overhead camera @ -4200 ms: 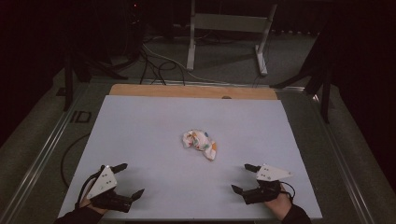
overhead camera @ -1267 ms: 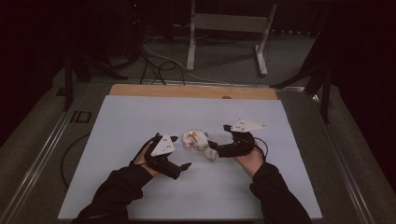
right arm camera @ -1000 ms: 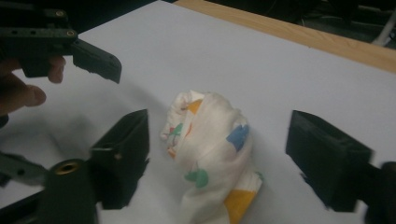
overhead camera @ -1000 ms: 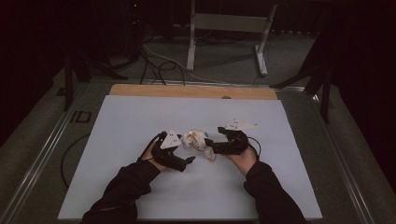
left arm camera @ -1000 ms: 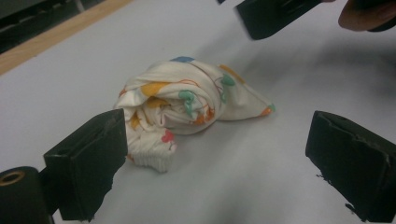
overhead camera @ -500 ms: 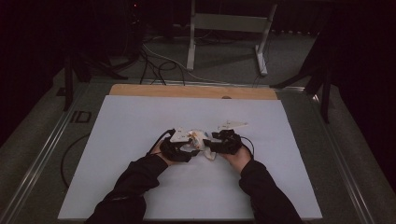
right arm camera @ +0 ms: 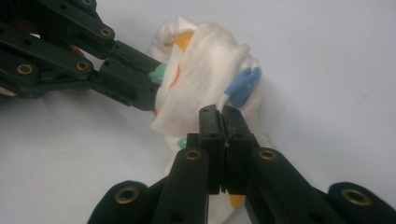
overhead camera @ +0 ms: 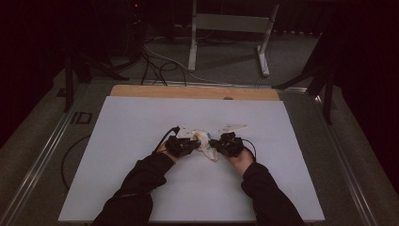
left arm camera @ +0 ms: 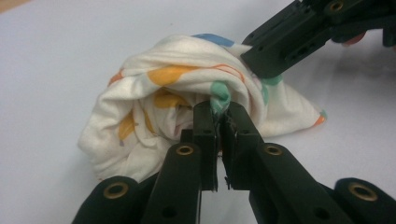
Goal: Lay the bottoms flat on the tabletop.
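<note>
A dark room surrounds a white table point(overhead camera: 141, 122). In the high view, a crumpled white cloth point(overhead camera: 203, 141) with coloured spots lies just past centre, the left gripper point(overhead camera: 184, 145) at its nine o'clock, the right gripper point(overhead camera: 225, 145) at its three o'clock.

In the left gripper view, the jaws have just been closing and pinch a fold of the cloth point(left arm camera: 187, 98); the right gripper point(left arm camera: 261, 56) bites in at one o'clock.

In the right gripper view, its jaws, also just closed, clamp the cloth point(right arm camera: 205, 70); the left gripper point(right arm camera: 140, 91) enters from ten o'clock.

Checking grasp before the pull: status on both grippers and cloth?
Left gripper, right gripper: jaws just closed, pinching crumpled white cloth with coloured spots. Nothing obstructing on white table.
</note>
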### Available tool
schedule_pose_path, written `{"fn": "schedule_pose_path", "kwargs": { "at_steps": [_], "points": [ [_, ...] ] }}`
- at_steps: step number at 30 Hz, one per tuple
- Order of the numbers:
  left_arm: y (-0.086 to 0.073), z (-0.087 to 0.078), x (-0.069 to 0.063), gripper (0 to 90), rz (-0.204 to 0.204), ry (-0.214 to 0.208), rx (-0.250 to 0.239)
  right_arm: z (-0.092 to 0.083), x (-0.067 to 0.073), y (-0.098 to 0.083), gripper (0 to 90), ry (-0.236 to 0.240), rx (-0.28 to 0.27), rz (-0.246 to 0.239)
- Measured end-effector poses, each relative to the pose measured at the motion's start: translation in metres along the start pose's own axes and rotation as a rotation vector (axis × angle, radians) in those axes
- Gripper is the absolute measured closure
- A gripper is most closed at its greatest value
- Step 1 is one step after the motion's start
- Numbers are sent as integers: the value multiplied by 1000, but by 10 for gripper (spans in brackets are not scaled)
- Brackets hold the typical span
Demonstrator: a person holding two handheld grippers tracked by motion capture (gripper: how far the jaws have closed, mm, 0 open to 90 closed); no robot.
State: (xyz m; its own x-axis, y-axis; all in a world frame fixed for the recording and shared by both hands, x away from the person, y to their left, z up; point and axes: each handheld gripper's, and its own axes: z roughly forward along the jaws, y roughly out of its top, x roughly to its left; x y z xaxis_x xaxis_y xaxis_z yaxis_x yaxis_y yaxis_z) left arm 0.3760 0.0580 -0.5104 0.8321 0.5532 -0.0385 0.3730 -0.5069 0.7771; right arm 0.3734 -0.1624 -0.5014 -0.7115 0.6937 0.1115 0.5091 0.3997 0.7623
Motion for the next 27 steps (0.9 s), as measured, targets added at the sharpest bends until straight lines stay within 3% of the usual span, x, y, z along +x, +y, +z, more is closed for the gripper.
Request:
{"fn": "schedule_pose_path", "kwargs": {
  "at_steps": [11, 19, 27],
  "points": [
    [9, -22, 6, 861, 11, 31, -24, -17, 3, 13, 895, -16, -60, -40],
    [21, -50, 15, 864, 15, 60, -51, -37, -2, 29, 896, -21, -131, -9],
    [25, -82, 27, 866, 9, 115, -72, -60, -11, 40, 896, -68, -181, -5]
  ]
}}
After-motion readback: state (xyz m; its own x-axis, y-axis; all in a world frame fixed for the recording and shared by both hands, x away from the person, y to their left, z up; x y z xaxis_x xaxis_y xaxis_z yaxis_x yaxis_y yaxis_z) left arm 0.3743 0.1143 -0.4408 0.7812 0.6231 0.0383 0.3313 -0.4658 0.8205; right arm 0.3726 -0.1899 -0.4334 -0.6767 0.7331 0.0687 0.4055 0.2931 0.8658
